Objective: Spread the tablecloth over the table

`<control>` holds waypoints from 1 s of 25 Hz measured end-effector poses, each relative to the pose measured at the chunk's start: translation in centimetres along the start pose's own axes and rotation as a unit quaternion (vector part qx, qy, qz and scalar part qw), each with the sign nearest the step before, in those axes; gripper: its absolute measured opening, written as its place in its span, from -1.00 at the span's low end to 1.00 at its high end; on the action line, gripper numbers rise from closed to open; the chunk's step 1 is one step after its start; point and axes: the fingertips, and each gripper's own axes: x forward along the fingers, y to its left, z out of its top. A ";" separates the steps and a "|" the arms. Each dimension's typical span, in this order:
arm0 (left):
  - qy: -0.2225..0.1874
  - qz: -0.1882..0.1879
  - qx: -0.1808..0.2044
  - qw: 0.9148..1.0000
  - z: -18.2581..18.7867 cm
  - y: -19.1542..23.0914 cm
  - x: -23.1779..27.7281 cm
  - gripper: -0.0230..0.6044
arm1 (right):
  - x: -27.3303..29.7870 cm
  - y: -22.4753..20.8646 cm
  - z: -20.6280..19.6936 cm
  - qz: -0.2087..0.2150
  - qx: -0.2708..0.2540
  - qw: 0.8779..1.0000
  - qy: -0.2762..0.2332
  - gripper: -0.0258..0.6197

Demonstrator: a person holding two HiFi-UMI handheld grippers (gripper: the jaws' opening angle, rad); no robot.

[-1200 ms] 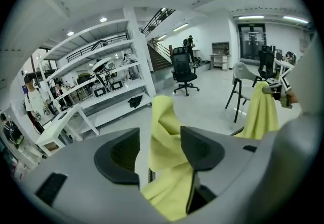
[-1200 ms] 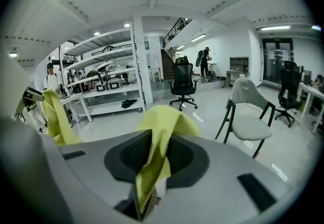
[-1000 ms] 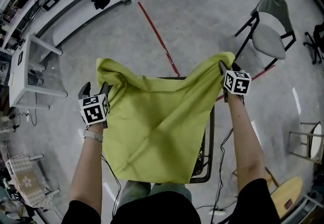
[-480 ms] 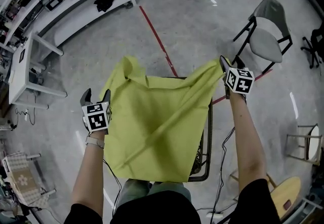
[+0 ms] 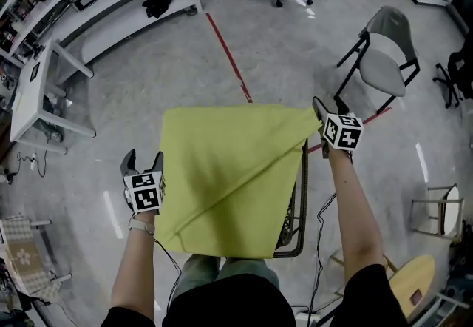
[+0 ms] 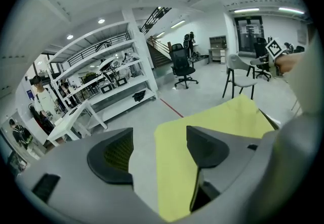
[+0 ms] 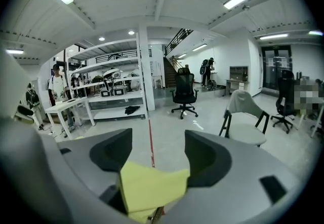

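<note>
Yellow-green fabric, 1 piece: the tablecloth [image 5: 222,185], plain and matte. It lies over the table [image 5: 301,200], of which only the dark metal frame shows, along the cloth's right edge.
- Far edge: nearly straight, running from the far left corner across to my right gripper.
- Near edge: hangs over the table toward my legs.
- Surface: mostly flat, with 1 long diagonal crease from the near left to the far right corner and fainter folds beside it.

Left gripper [image 5: 143,160]: I hold it off the cloth's left edge, just beside it and not touching. Its 2 jaws stand spread, having just been opening. In the left gripper view nothing sits in the gap between them. Bare floor and the cloth's left edge show beyond it.

Right gripper [image 5: 329,105]: I hold it at the far right corner of the cloth. Its 2 jaws also stand wide apart, having just been opening. In the right gripper view the cloth's corner lies loose, low in the gap, as a small yellow flap near the jaw roots. The pads do not press on it.

Surroundings: grey floor [image 5: 148,96] with 1 red line [image 5: 225,52] running away from the table, and 1 grey chair [image 5: 388,52] beyond my right gripper.
</note>
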 end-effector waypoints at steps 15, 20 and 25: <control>0.007 -0.043 -0.046 0.998 -13.1 2.0 -9.5 0.11 | -11.2 13.1 -12.4 0.017 0.010 0.997 0.069 0.07; 0.010 -0.045 -0.075 0.996 -17.5 3.8 -13.2 0.11 | -15.6 17.3 -17.0 0.026 0.011 0.995 0.094 0.10; 0.018 -0.056 -0.080 0.995 -22.1 3.9 -16.2 0.11 | -19.8 21.2 -21.9 0.035 0.009 0.992 0.125 0.13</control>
